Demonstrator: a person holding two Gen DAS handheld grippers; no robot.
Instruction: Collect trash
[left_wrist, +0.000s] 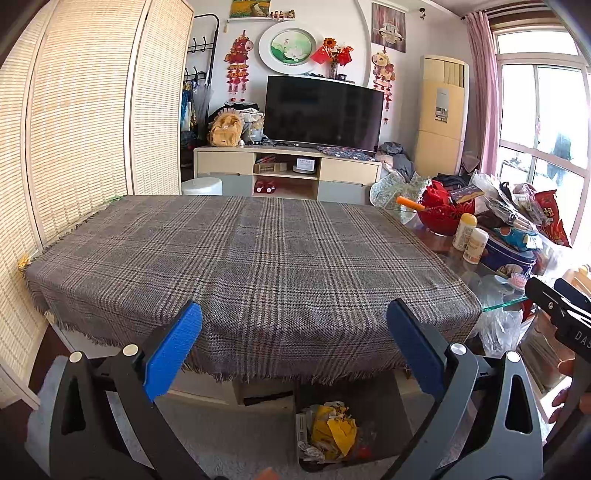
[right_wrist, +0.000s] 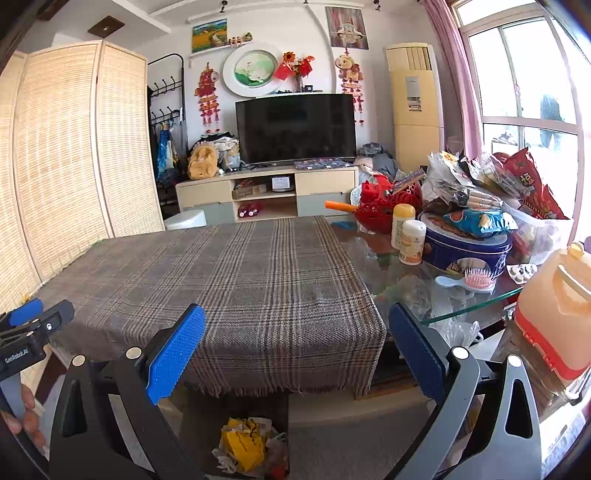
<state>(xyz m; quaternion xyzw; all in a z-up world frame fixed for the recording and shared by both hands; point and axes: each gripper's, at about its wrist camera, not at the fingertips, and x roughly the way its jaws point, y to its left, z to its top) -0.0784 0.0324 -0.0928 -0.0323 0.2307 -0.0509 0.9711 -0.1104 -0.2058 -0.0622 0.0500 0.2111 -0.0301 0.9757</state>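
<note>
A bin on the floor holds crumpled yellow and white trash (left_wrist: 328, 434), just in front of the table; it also shows in the right wrist view (right_wrist: 247, 448). My left gripper (left_wrist: 293, 343) is open and empty, held above the bin at the near edge of the plaid tablecloth (left_wrist: 240, 266). My right gripper (right_wrist: 295, 345) is open and empty, beside the left one, over the cloth's near right corner (right_wrist: 266, 280). The right gripper shows at the right edge of the left wrist view (left_wrist: 561, 306); the left one shows at the left edge of the right wrist view (right_wrist: 29, 325).
The glass table end holds a red basket (right_wrist: 384, 206), two white bottles (right_wrist: 412, 242), a blue tin (right_wrist: 465, 247), snack bags (right_wrist: 480, 184), a pink hairbrush (right_wrist: 476, 280) and an orange-white jug (right_wrist: 554, 314). A woven screen (left_wrist: 81, 122) stands left. A TV unit (left_wrist: 288, 166) is behind.
</note>
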